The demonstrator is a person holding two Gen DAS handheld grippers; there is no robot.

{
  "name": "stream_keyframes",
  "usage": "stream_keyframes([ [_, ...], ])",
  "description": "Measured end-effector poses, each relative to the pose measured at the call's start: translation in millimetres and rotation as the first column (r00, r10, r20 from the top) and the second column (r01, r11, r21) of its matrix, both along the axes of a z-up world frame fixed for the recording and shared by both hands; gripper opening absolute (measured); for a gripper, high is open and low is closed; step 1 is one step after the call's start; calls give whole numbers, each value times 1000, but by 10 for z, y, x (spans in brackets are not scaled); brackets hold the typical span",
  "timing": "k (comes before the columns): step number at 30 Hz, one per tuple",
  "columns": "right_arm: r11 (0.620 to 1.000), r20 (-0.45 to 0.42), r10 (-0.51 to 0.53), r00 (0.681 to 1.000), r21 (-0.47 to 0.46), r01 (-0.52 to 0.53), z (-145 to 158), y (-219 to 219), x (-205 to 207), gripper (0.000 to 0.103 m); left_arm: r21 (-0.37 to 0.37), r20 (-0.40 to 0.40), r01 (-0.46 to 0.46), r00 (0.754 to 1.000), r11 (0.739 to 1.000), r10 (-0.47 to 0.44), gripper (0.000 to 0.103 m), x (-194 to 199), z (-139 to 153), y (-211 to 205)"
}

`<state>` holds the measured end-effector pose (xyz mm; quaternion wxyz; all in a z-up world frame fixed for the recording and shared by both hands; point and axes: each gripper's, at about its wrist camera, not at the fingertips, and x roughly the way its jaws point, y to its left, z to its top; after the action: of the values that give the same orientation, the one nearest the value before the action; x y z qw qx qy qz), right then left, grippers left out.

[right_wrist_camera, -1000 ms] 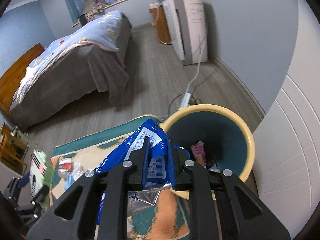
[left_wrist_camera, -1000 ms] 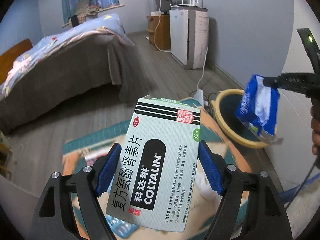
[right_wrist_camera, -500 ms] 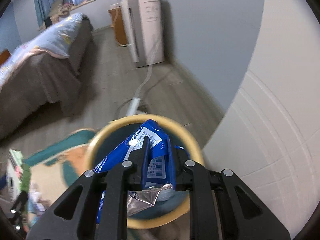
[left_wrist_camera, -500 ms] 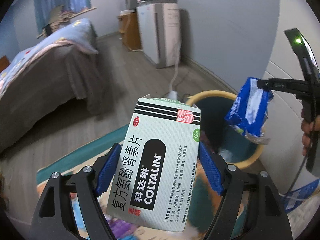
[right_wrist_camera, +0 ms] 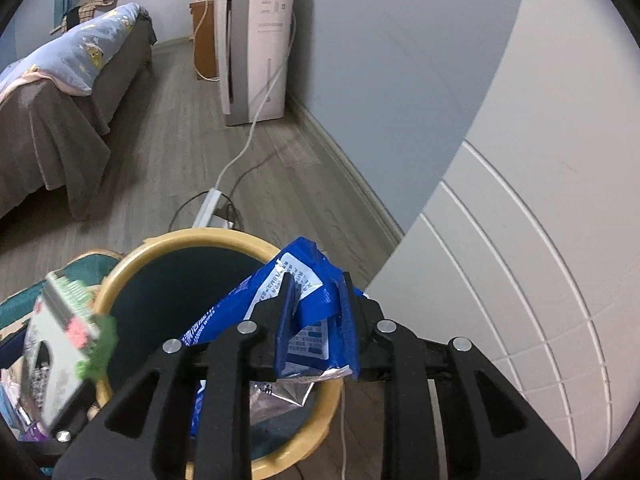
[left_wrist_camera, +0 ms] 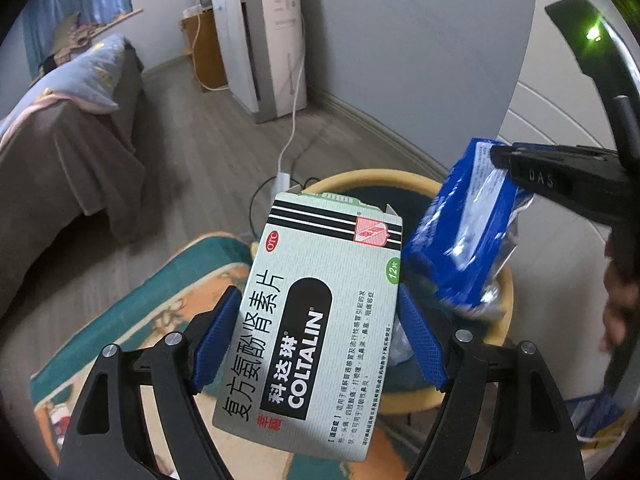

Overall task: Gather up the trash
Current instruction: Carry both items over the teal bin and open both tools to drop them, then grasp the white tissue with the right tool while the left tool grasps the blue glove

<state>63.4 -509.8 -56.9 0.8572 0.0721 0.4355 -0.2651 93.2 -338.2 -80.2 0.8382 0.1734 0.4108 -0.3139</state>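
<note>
Bed (left_wrist_camera: 60, 128) at far left, rug (left_wrist_camera: 152, 304) on floor. Yellow-rimmed bin (right_wrist_camera: 168, 240) below both grippers. Left gripper (left_wrist_camera: 316, 344) clamps medicine box (left_wrist_camera: 316, 320); right gripper (right_wrist_camera: 316, 320) pinches blue wrapper (right_wrist_camera: 304, 276) over bin.

Around the one yellow-rimmed bin (right_wrist_camera: 224, 240) are two grippers, one medicine box (left_wrist_camera: 316, 320) and one blue wrapper (right_wrist_camera: 308, 300).

Home bedroom: bed (right_wrist_camera: 60, 80) with grey cover and blue quilt, wood-plank floor (right_wrist_camera: 180, 140), patterned rug (left_wrist_camera: 160, 304), blue curtains (left_wrist_camera: 80, 8), white air purifier (right_wrist_camera: 256, 48), wooden cabinet (left_wrist_camera: 204, 52).
</note>
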Motion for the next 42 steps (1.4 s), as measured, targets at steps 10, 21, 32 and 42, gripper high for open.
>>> stream_keyframes([
  [10,995,66,16,998,97,-22,115,45,1,63,-23,23,-19,1000,1000,19,92,-50,124,128],
  [21,982,136,110,985,140,-129,384,429,37,95,-40,70,-165,984,986,167,95,-162,523,1061],
  [32,942,158,275,948,156,-299,697,1330,-26,97,-67,133,-331,932,941,338,97,-387,999,2283],
  [42,910,108,358,927,179,-373,553,2167,-163,97,-102,94,-499,857,861,507,97,-588,909,3267],
])
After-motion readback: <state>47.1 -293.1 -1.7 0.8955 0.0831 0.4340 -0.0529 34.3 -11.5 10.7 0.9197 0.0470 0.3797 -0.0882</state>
